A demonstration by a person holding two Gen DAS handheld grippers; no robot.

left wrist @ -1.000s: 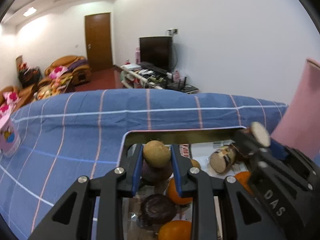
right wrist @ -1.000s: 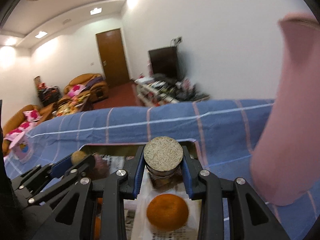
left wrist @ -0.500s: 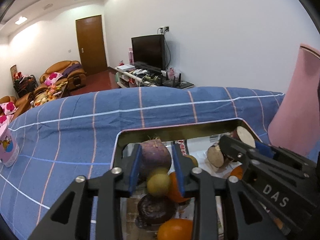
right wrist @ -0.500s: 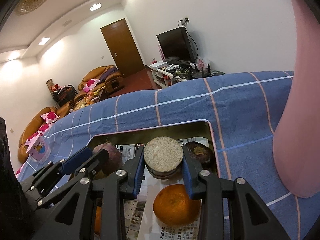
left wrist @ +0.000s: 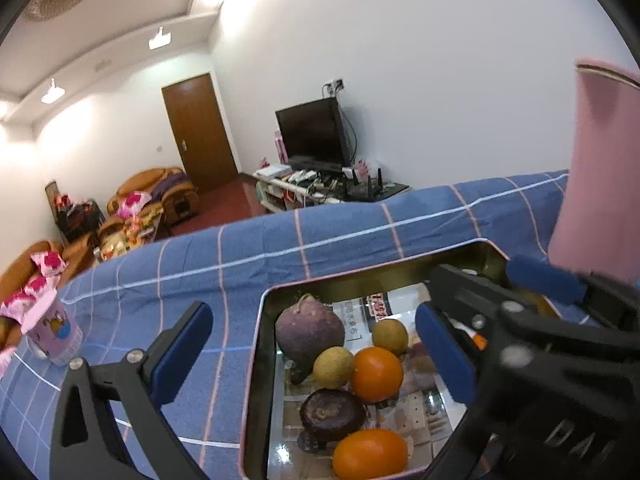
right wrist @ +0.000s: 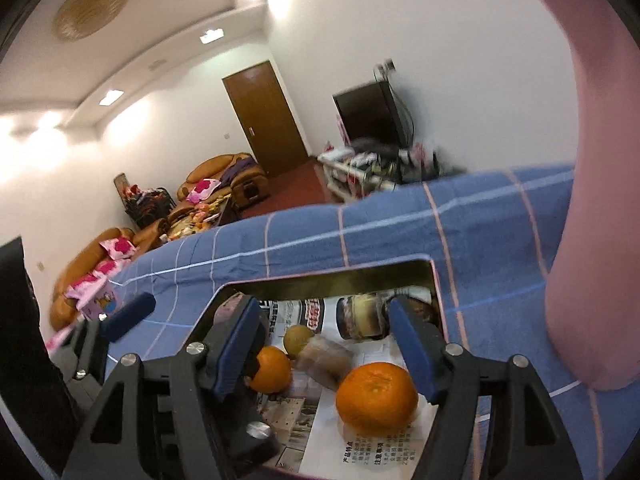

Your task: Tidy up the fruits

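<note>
Desk cloth (left wrist: 340,232): blue plaid, carries everything.
Pink container (left wrist: 600,168): upright, right of tin.
Tin (left wrist: 256,360): paper-lined, holds fruits.
Your left gripper (left wrist: 316,360): jaws wide apart, empty, over tin.
Your right gripper (right wrist: 324,344): jaws spread, empty.
Purple fruit (left wrist: 310,334): far-left corner.
Oranges (left wrist: 376,374), (right wrist: 376,398): mid-tin.
Cut piece (right wrist: 362,318): far-right corner.
Brown fruit (left wrist: 333,367): touching purple fruit.

My left gripper (left wrist: 316,344) hangs spread over the crowded tray (left wrist: 256,360). My right gripper (right wrist: 324,344), also spread, blocks its right half. The pink container (left wrist: 600,172) walls the right; blue cloth (left wrist: 180,280) lies bare leftward.
</note>
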